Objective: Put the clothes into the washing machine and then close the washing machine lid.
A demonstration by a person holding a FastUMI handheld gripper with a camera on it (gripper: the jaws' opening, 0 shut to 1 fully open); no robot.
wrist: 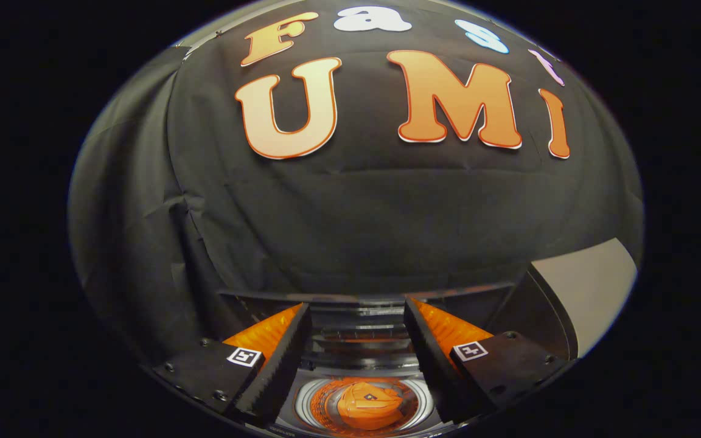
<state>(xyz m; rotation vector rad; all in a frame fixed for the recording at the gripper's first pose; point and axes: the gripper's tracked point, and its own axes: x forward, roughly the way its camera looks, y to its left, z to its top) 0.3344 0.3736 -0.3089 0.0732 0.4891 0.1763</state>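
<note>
The orange clothes [367, 404] lie bunched in a soft heap at the bottom of the washing machine's drum [308, 401], below and between the gripper's fingers, at about 6 o'clock from the gripper [356, 356]. The bundle looks light and limp, the sort of thing that sags and folds when lifted and would be taken best by a pinch on a raised fold at the top of the heap; since it already sits in the drum, that part of the task appears done. The drum's pale ring circles the heap, and above it, toward 12 o'clock, the stepped edge of the machine's opening [356, 334] runs between the fingers. The jaws stand wide apart with nothing held between them, the heap well below their tips. At about 2 o'clock from the gripper a pale, flat panel stands tilted up [594, 286]; it is likely the raised lid, though its hinge cannot be made out. If so, it is the stiff, rigid piece that remains to be handled, probably best pushed or taken near its free edge and brought down gently. Beyond everything hangs the booth's black cloth wall [350, 207].
</note>
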